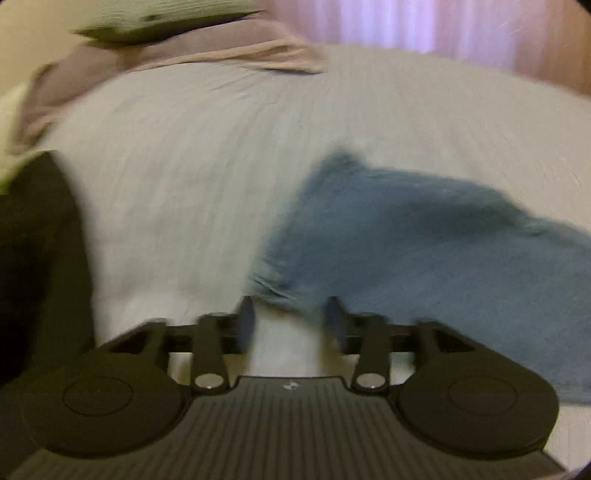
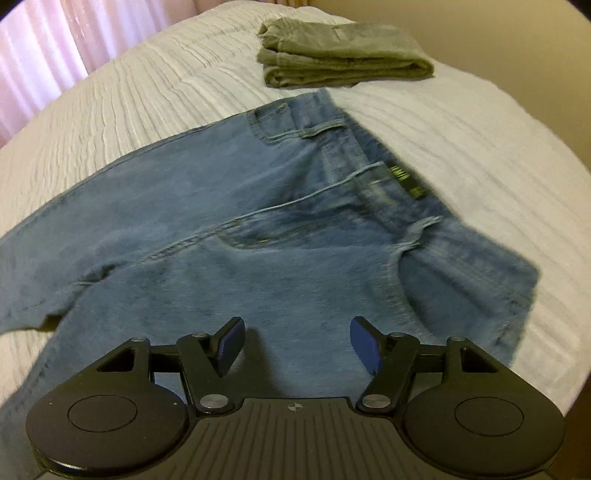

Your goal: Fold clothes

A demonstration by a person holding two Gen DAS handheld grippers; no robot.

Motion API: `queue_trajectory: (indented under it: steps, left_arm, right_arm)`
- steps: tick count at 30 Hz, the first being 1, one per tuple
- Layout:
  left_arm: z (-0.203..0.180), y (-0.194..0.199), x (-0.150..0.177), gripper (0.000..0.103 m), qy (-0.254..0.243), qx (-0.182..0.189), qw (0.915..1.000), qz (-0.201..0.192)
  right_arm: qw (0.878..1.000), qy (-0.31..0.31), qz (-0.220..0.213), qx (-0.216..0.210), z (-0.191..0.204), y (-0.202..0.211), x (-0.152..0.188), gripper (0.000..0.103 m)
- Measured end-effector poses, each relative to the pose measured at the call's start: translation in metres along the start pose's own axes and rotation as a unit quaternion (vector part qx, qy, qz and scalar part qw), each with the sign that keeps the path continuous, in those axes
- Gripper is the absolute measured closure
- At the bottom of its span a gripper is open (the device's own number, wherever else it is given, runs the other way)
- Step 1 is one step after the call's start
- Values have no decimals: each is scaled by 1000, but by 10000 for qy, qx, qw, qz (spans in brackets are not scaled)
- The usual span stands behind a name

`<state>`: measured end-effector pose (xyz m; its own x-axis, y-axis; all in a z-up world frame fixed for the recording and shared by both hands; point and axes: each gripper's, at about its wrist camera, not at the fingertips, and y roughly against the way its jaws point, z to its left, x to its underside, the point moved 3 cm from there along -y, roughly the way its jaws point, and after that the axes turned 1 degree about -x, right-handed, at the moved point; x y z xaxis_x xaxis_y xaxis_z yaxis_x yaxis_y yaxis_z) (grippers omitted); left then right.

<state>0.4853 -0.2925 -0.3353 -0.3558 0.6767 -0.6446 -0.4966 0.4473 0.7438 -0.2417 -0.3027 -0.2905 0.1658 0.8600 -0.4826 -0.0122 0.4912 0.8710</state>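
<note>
A pair of blue jeans [image 2: 258, 221] lies spread flat on the white bedcover [image 2: 129, 110], waistband toward the far right. In the blurred left wrist view one leg end of the jeans [image 1: 424, 251] runs in from the right. My left gripper [image 1: 290, 319] is open right at that leg's hem, and only white bedcover [image 1: 184, 184] shows between its fingers. My right gripper [image 2: 299, 341] stands open just above the denim near the seat, and its blue pads [image 2: 231, 343] touch nothing.
A folded grey-green garment [image 2: 343, 55] lies on the bed beyond the waistband. A pinkish garment [image 1: 166, 55] with a pale folded item [image 1: 166, 14] on it lies at the far left. A dark shape [image 1: 37, 258] is at the left edge. Pink curtains [image 2: 37, 55] hang behind.
</note>
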Motion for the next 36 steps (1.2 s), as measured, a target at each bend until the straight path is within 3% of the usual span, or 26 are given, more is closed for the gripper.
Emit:
queue_trajectory:
  steps: [1,3,5,9,13,17,19,22,27,30,36]
  left_arm:
    - [8,9,7,58,46,-236,9997,77]
    - [27,25,15,61,320,-269,9988,242]
    - [39,49,24,70,627,-88,9975,297]
    - [45,102,55,70,1050,375,9935,246]
    - [36,162,132,71,1297,706,9877,514]
    - [33,178,207,73,1383,115,9780,1559]
    - [33,189,211,74,1350,-32,9792,1512]
    - [25,193,181,74,1127,-48,9863,1200]
    - [-11,168,97,74,696,569,9954,341]
    - [-46,128,53,82,377,884,9954,-21]
    - [-120,19,-18,85,-679,899,9927,-434]
  right_arm:
    - [10000,-44,-6,36,-7,3,-1,36]
    - [9998,-171,-23,99,-19,8,-3,36]
    - [9995,-296,-35,110,-29,11,-2,36]
    - [9989,-450,74,-69,-35,9,-1,37]
    - [9994,-109,305,-98,-31,1,10,37]
    - [9958,288,860,78,-36,-10,25,37]
    - [9953,273,924,36,-38,-6,21,37]
    - [9965,61,837,-57,-40,4,6,37]
    - [9985,-154,481,-207,-31,14,-20,36]
    - [9990,-185,354,-191,-23,13,-25,36]
    - [9988,-370,254,181,-26,14,-16,36]
